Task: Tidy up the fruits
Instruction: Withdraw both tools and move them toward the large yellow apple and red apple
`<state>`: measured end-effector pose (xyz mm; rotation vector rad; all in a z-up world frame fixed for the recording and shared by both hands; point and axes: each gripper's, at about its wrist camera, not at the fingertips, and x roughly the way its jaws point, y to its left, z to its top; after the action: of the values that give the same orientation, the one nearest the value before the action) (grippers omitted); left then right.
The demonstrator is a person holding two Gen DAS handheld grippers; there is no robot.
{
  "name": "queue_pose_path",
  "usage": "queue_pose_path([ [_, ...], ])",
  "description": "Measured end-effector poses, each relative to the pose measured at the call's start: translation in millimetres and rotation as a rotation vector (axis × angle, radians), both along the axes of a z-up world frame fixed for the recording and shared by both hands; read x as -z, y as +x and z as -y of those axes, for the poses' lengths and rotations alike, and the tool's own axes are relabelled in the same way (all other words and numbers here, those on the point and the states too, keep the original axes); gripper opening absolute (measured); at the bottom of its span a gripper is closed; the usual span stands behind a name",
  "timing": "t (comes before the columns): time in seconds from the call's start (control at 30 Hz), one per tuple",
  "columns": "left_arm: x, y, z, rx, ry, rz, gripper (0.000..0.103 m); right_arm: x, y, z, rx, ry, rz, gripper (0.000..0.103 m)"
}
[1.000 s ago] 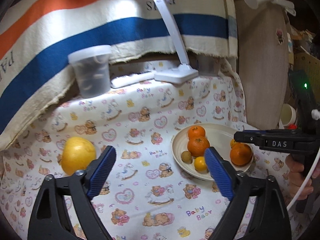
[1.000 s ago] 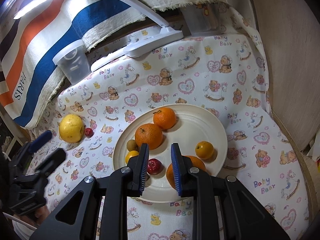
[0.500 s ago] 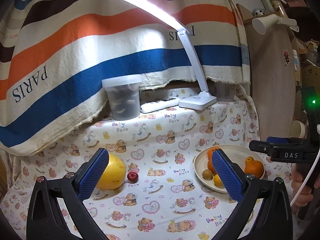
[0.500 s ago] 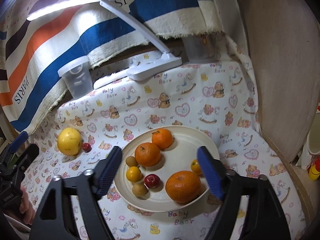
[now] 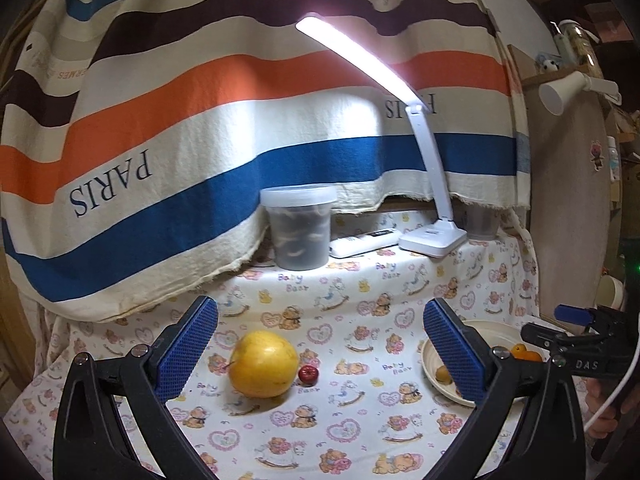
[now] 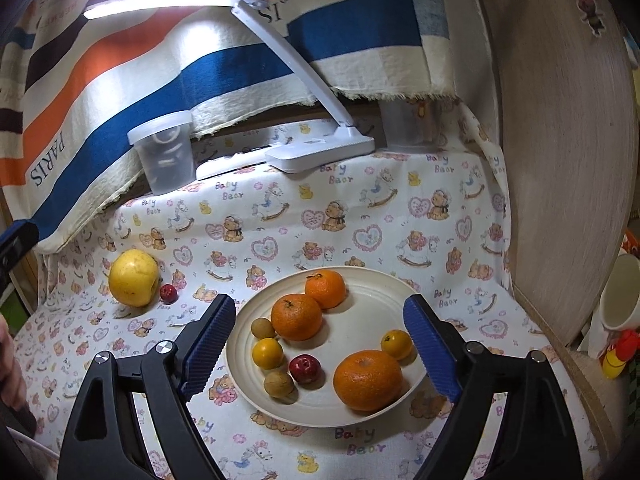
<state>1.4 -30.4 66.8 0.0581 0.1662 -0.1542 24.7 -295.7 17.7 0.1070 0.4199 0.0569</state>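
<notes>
Between the wide-spread blue pads of the right gripper (image 6: 318, 346) lay the cream plate (image 6: 372, 288), which gathered most of the fruit: three oranges (image 6: 297, 316), two small yellow fruits (image 6: 267, 353), two brown ones (image 6: 279, 385) and a small red fruit (image 6: 304, 368). That gripper held nothing and hung above the near rim, its jaws far enough apart to span much of the plate, a stance that suited having let go rather than reaching in. Ahead of the left gripper (image 5: 320, 354), whose jaws likewise stood fully open and empty, sat the large yellow fruit (image 5: 264, 364) with a second small red fruit (image 5: 307, 374) just beside it, both on the bear-printed cloth (image 5: 360, 432) and well apart from the plate. These two appeared to be the remaining strays, and the left gripper's alignment with them suggested they were next. Beyond both grippers, the desk lamp (image 5: 434, 236) and lidded tub (image 5: 301, 232) stood clear of the work.
</notes>
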Motion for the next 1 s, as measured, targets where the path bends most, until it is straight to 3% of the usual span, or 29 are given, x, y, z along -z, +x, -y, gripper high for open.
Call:
queue_pose_path([
  [0.27, -1.5, 19.3, -36.0, -0.116, -0.041, -0.026, 0.102, -2.1, -8.9, -16.4, -0.029, -0.079, 0.058, 0.097],
  [0.33, 1.7, 30.0, -50.1, -0.145, -0.064, -0.063, 0.102, -2.2, -9.6, -17.6, -0.030, -0.086, 0.064, 0.102],
  [0.53, 17.7, 60.1, -94.2, -0.162, -0.205, -0.206, 0.102, -1.4, -10.9, -16.4, -0.024, -0.085, 0.085, 0.102],
  [0.67, 28.5, 72.9, -106.9, -0.160, -0.247, -0.266, 0.102, -2.7, -10.0, -17.8, 0.001, -0.096, 0.106, 0.102],
  [0.9, 48.7, 89.1, -112.4, -0.172, -0.290, -0.326, 0.102, -18.2, 10.1, -41.4, -0.026, -0.089, 0.020, 0.102],
  [1.0, 56.4, 92.3, -118.6, -0.215, -0.310, -0.331, 0.102, -25.3, 24.7, -57.5, -0.078, -0.028, -0.035, 0.102],
])
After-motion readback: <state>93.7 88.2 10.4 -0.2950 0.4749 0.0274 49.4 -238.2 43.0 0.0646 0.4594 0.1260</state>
